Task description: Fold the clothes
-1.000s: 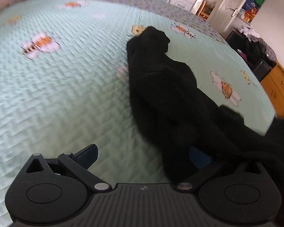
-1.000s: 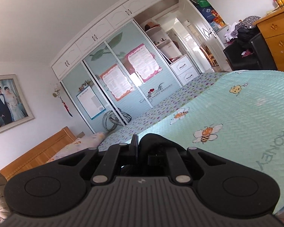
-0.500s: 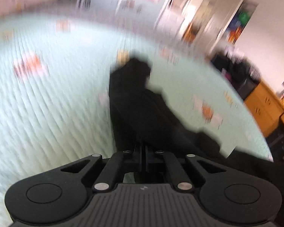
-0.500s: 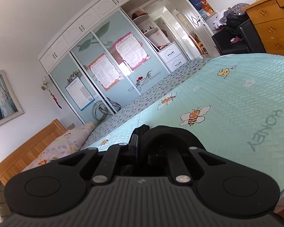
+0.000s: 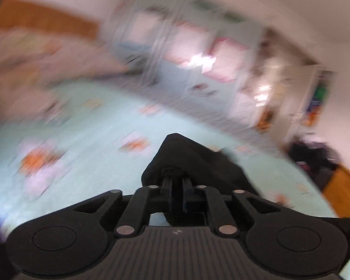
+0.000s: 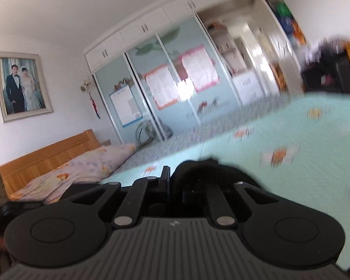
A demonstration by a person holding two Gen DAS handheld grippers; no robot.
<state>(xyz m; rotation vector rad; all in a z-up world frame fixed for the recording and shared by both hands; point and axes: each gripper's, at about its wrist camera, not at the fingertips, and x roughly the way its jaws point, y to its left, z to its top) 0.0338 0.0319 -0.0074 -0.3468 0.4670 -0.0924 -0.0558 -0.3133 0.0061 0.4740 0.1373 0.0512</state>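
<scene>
Early in the fold: black garment (image 5: 186,161) lifted off the green bedspread (image 5: 86,163), bunched and unfolded, pinched in left gripper (image 5: 176,183) though jaws easing apart, also clamped in closed right gripper (image 6: 175,182); every fold remaining.

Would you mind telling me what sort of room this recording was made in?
Very likely a home bedroom: a bed with a mint bee-print quilt, a wooden headboard with a floral pillow, and a built-in wardrobe with sliding doors along the far wall.
</scene>
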